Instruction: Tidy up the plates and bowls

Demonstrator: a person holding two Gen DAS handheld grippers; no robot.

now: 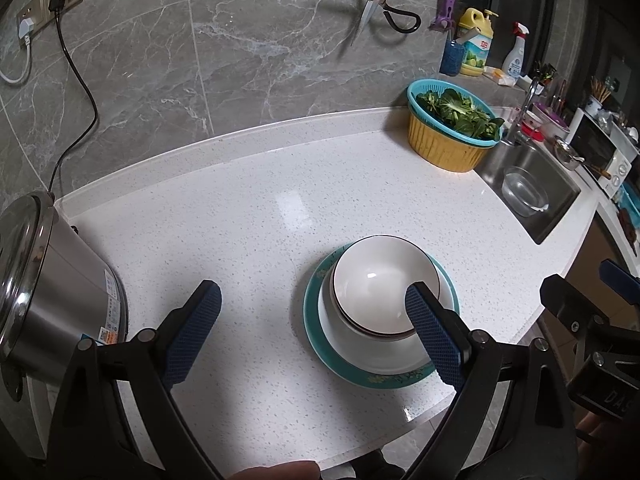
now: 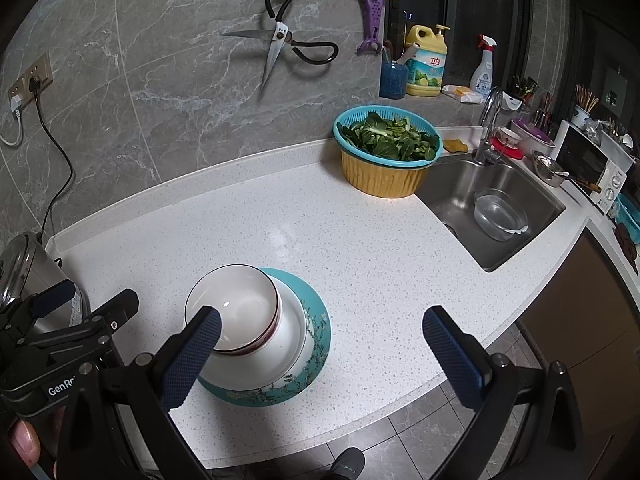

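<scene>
A teal flowered plate [image 1: 332, 356] [image 2: 316, 340] lies near the front edge of the white counter. A white plate or shallow bowl [image 1: 360, 356] [image 2: 288, 328] sits on it, and a small white bowl with a dark rim [image 1: 380, 284] [image 2: 232, 300] is stacked on top. My left gripper [image 1: 316, 320] is open and empty, its right finger in front of the stack. My right gripper [image 2: 320, 340] is open and empty, its left finger in front of the bowl. Each gripper shows at the edge of the other's view.
A steel rice cooker [image 1: 44, 280] stands at the left with a black cord. A yellow and teal basket of greens [image 2: 384, 152] stands by the sink [image 2: 496, 200], which holds a clear bowl. Scissors hang on the wall. The counter's front edge is close.
</scene>
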